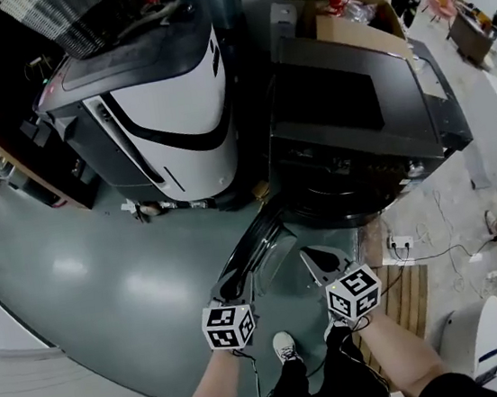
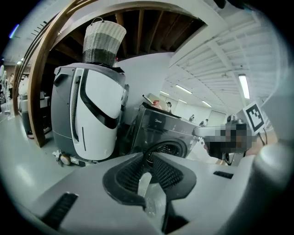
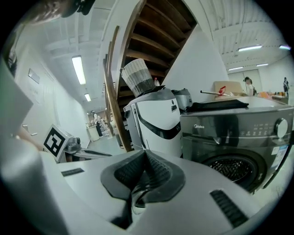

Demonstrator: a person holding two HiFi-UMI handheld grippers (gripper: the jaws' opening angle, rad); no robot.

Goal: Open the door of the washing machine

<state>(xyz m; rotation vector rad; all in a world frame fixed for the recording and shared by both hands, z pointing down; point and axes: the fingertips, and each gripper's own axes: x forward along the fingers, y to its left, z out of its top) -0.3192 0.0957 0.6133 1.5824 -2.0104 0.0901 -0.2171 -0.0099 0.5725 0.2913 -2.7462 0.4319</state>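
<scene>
The dark grey washing machine [image 1: 357, 124] stands straight ahead of me, with black cloth on its lid. Its round port and holed drum [image 3: 234, 169] face my grippers [image 2: 167, 148]. A dark curved rim [image 1: 253, 245] reaches from the machine's lower front toward my left gripper; I cannot tell whether it is the door. My left gripper [image 1: 233, 284] hangs in the air before the port, jaws a narrow slit apart [image 2: 148, 155], nothing between them. Just to its right, my right gripper [image 1: 320, 261] is shut and empty [image 3: 145, 152].
A tall white and grey appliance [image 1: 165, 113] with a woven basket [image 2: 103, 41] on top stands left of the washer. A cardboard box [image 1: 355, 6] sits behind it. A power strip with cables [image 1: 399, 241] and wooden slats [image 1: 406, 301] lie at right. Wooden stairs [image 3: 154, 36] rise overhead.
</scene>
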